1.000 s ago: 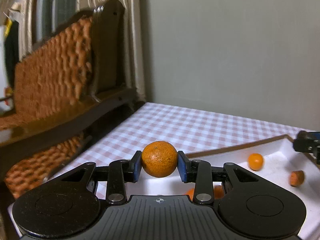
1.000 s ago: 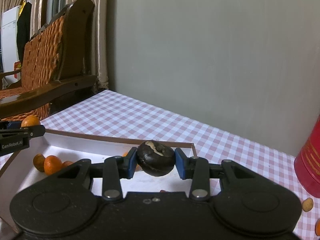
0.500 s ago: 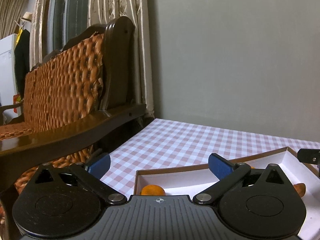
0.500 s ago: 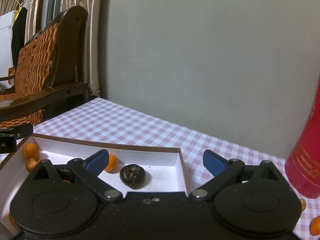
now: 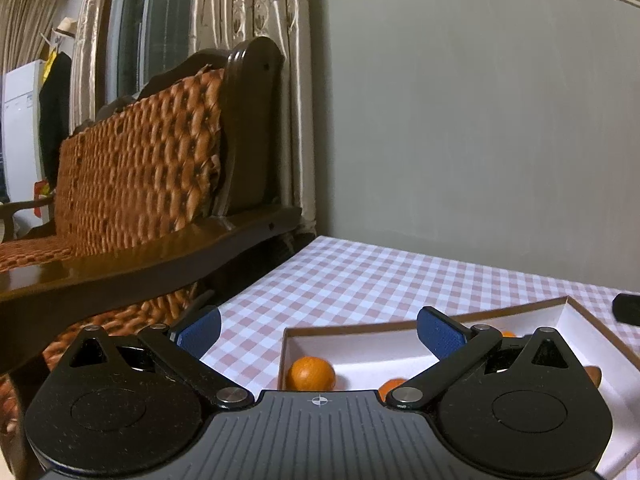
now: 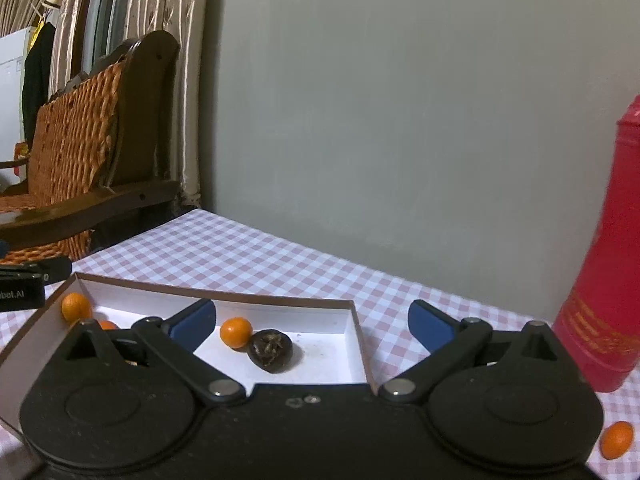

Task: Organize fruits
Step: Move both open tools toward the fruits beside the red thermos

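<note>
A shallow white box with a brown rim lies on the checked tablecloth. My left gripper is open and empty above the box's near left corner, where an orange lies. Another orange shows partly behind its right arm. My right gripper is open and empty above the box's right end. Below it lie a dark wrinkled fruit and a small orange, touching. More oranges lie at the box's left end.
A red cylindrical container stands on the table at the right, with a loose orange in front of it. A wooden chair with a woven cushion stands left of the table. A grey wall is behind.
Both grippers opened and let go: the orange and the dark fruit now lie in the box. Both grippers have risen and drawn back a little.
</note>
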`<control>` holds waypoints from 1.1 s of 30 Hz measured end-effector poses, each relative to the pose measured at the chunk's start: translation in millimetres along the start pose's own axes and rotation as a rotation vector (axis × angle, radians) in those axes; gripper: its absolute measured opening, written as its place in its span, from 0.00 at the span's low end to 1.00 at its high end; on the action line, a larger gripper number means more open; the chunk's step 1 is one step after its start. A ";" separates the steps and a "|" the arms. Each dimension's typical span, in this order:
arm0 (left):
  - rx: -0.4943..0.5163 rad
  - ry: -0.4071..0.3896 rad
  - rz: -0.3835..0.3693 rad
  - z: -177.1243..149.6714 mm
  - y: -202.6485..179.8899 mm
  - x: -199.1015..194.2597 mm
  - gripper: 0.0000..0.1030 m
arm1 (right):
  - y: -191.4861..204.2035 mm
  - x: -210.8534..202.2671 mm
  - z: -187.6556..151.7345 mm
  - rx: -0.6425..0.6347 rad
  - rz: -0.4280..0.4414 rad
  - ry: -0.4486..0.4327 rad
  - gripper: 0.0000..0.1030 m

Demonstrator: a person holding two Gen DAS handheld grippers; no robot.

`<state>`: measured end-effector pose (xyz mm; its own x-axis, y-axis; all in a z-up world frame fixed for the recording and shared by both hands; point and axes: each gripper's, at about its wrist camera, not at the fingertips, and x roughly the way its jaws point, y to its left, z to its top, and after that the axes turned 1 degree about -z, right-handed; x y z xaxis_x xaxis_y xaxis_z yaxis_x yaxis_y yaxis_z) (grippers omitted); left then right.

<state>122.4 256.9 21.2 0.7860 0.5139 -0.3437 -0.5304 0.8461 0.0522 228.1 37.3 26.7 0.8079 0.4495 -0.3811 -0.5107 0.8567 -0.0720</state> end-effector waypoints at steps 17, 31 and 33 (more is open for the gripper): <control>0.083 -0.049 0.017 -36.9 -0.5 -87.6 1.00 | 7.8 -97.3 -40.8 -0.045 -0.058 -0.013 0.94; 0.126 -0.067 -0.228 -68.7 -41.8 -151.2 1.00 | -12.1 -165.4 -88.9 -0.022 -0.187 0.010 0.94; 0.153 -0.073 -0.254 -72.2 -55.7 -156.2 1.00 | -18.2 -171.1 -93.7 -0.014 -0.205 0.015 0.94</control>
<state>6.3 119.3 4.3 0.9111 0.2874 -0.2954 -0.2645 0.9574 0.1156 71.5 -78.9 6.8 0.8910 0.2618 -0.3708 -0.3399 0.9263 -0.1627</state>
